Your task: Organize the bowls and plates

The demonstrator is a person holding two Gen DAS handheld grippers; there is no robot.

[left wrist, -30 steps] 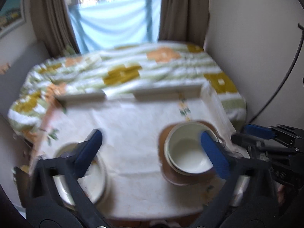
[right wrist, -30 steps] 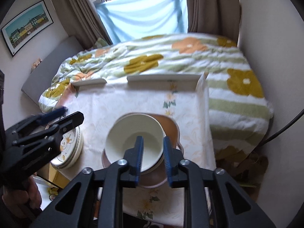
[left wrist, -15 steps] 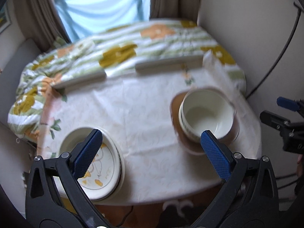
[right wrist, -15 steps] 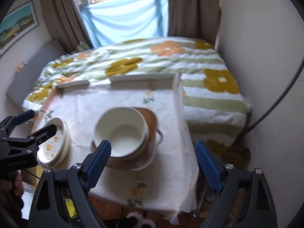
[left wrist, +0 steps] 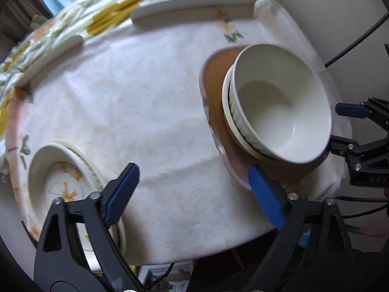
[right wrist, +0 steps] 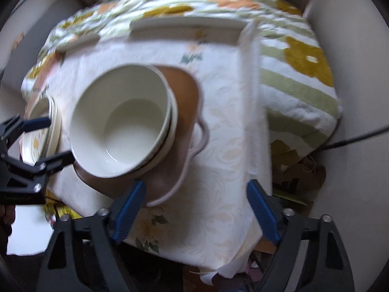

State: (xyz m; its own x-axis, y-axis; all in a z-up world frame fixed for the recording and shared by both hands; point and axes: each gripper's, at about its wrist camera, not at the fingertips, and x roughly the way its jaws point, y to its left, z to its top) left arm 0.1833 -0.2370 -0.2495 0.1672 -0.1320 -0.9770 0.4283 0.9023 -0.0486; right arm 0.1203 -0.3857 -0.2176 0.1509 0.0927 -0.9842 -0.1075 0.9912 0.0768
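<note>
Bed [right wrist: 299,56] with flowered quilt lies beyond the far edge. Tabletop [left wrist: 150,112] under a pale cloth carries two groups of crockery, well apart. Right group: brown dish [left wrist: 216,92] with a pale rim, and on it stacked bowls [left wrist: 279,107], cream, nested, the top one tilted a little; in the right wrist view the same stack sits left of centre on the dish. Left group: stacked plates [left wrist: 56,180] with a yellow flower print, near the front left corner of the tabletop. Left gripper [left wrist: 194,192] hangs over bare cloth between the two groups, jaws wide and just narrowed somewhat, nothing between them; its left finger overlaps the plates in the picture, contact not clear. Right gripper [right wrist: 197,209] is poised over the near right part of the cloth, jaws also wide and just narrowed, empty; its left finger appears beside the near rim of the dish, touching or not I cannot tell. Judged step: approach, both grippers coming down on the crockery, nothing yet picked up, sorting barely begun. Next move likely calls for each gripper to shift sideways to straddle a rim, the right one probably the bowl or dish rim, the left one the plate edge, then close firmly. Glazed rims look slick; the tilted top bowl may rock when pinched.
</note>
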